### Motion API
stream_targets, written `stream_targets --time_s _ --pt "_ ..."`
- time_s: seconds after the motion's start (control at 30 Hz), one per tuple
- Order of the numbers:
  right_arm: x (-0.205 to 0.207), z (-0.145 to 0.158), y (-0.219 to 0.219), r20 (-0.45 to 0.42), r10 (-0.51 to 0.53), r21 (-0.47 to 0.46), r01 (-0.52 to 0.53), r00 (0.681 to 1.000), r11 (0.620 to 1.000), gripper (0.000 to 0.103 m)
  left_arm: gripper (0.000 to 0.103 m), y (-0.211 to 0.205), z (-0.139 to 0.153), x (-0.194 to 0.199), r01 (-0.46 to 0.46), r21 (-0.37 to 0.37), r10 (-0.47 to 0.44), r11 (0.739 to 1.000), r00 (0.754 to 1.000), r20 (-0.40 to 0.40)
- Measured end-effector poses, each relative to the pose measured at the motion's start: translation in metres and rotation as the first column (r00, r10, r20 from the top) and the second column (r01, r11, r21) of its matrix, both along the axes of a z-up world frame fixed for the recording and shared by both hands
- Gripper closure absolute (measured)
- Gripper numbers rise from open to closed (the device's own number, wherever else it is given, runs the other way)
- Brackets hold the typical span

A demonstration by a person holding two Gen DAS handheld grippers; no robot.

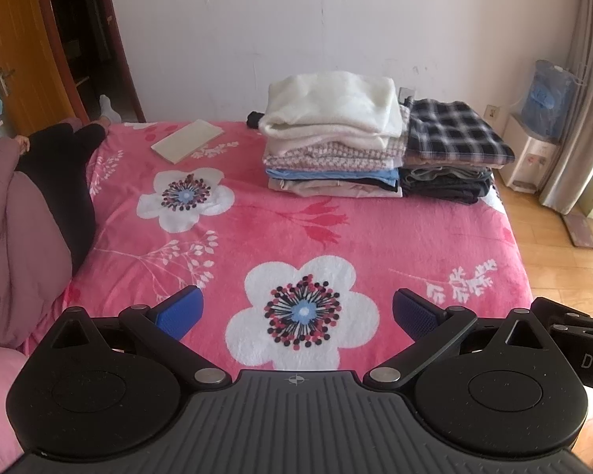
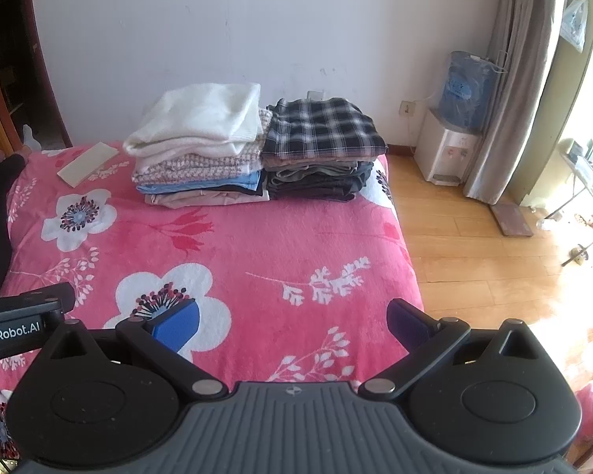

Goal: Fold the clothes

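Two stacks of folded clothes stand side by side at the far end of the pink floral bed. A white fleece tops the left stack; a dark plaid garment tops the right stack. My left gripper hovers open over the near part of the bed with nothing between its blue pads. Further right, near the bed's right edge, my right gripper is open too and holds nothing. Each gripper's body shows at the other view's edge.
A flat cream board lies on the bed left of the stacks. A person in a mauve jacket and black trousers sits on the bed's left side. A water dispenser, curtain and wooden floor lie to the right.
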State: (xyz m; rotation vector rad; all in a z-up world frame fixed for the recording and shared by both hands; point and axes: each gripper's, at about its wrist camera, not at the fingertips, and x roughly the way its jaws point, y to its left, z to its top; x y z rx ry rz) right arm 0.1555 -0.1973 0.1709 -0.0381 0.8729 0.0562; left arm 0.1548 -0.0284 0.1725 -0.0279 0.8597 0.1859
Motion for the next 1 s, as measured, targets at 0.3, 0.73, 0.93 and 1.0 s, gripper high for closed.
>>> stream_targets --time_s 0.3,0.73,0.93,1.0 --pt "0.0003 0.0005 -0.0009 0.003 0.0 -0.001 0.0 1.0 1.0 0.0 0.0 -0.001 0.0003 -0.0008 0.002 0.0 -0.002 1.0 1.0 0.001" --pt "-0.0012 0.0024 0.0002 0.011 0.011 -0.002 -0.011 1.0 1.0 0.0 0.0 -0.0018 0.0007 -0.0012 0.0 0.003 0.0 1.0 1.0 0.004" --pt "-0.0028 0.0022 0.0004 0.011 0.01 -0.003 -0.01 1.0 1.0 0.0 0.0 -0.0015 -0.0002 -0.0009 0.002 0.001 -0.002 1.0 1.0 -0.001" --pt "-0.0025 0.0021 0.0 0.01 0.011 -0.004 -0.011 1.0 1.0 0.0 0.0 -0.0011 0.0004 -0.0009 0.003 0.001 -0.003 1.0 1.0 -0.001"
